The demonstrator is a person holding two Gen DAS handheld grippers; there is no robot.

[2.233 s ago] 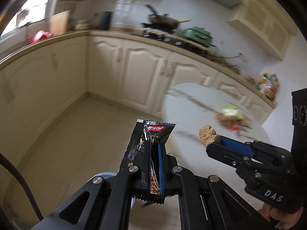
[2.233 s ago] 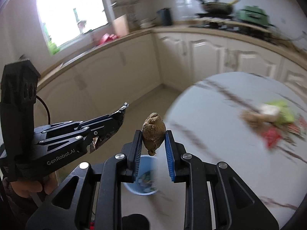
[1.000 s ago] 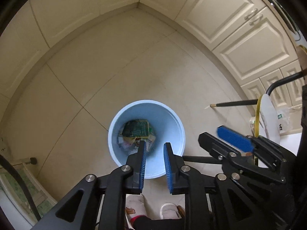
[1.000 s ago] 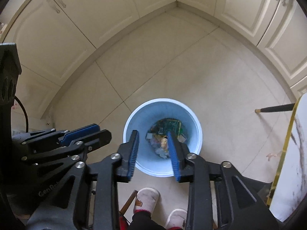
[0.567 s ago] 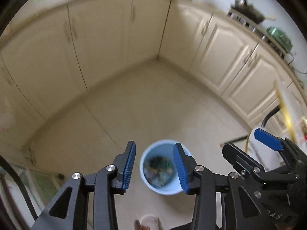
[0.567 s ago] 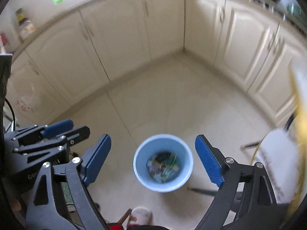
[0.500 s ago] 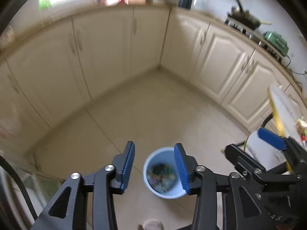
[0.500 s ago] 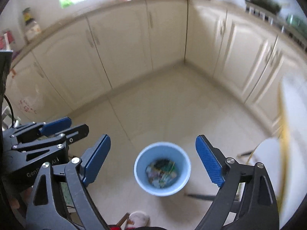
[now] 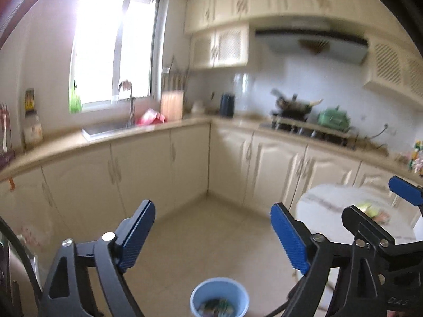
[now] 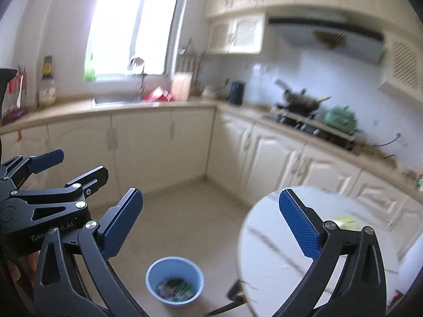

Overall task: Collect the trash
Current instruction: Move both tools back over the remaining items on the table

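Note:
A light blue trash bin (image 9: 220, 300) with wrappers inside stands on the tiled floor, low in both views (image 10: 174, 280). My left gripper (image 9: 212, 233) is wide open and empty, raised above the bin. My right gripper (image 10: 211, 222) is wide open and empty too. A round white marble table (image 10: 312, 248) stands to the right, with blurred green and red trash (image 9: 374, 211) lying on it. The right gripper also shows at the right edge of the left wrist view (image 9: 375, 203), and the left gripper at the left of the right wrist view (image 10: 76, 169).
Cream L-shaped kitchen cabinets (image 9: 148, 169) run along the back, with a sink (image 9: 105, 129) under the window. A stove with a wok (image 10: 301, 103) and a green pot (image 10: 339, 119) sits on the right counter. A dark table leg (image 10: 232, 301) shows near the bin.
Both grippers dropped their trash into the bin, opened wide, and tilted up from looking down at the bin to facing the kitchen and the table.

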